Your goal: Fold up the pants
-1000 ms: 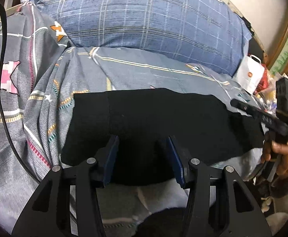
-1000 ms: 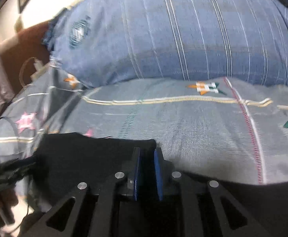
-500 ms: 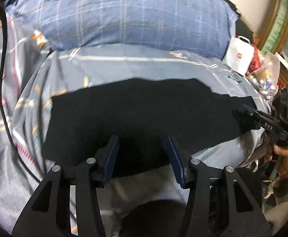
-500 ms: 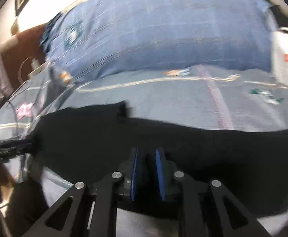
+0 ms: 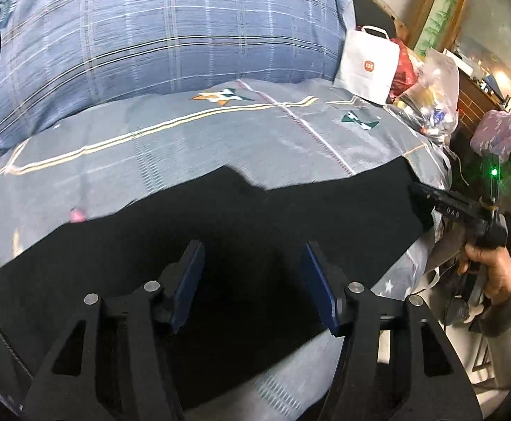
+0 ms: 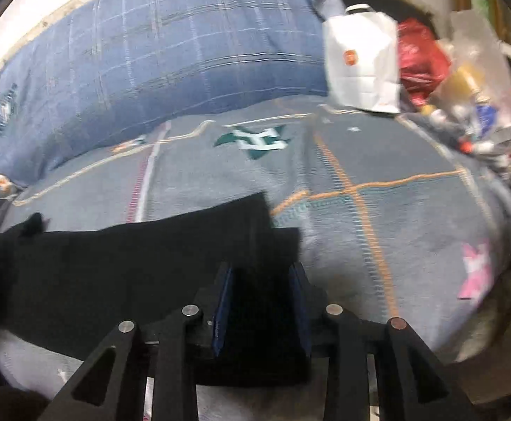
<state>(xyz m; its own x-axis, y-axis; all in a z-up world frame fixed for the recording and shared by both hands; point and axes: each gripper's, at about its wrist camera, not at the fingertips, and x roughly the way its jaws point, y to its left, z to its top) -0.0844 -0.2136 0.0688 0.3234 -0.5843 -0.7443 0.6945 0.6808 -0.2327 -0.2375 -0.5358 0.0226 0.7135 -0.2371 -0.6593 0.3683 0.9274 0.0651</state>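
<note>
Both grippers low over black pants on the bed

The pants lie as a dark band across the lower middle of the grey bedspread. The left gripper hovers over them, fingers spread wide. The right gripper, parted over the pants' right end, is gripped by a hand at the left view's right edge.

We hold our left gripper low with its jaws spread wide; our right gripper has its jaws parted too, and our right hand grips its handle.
</note>
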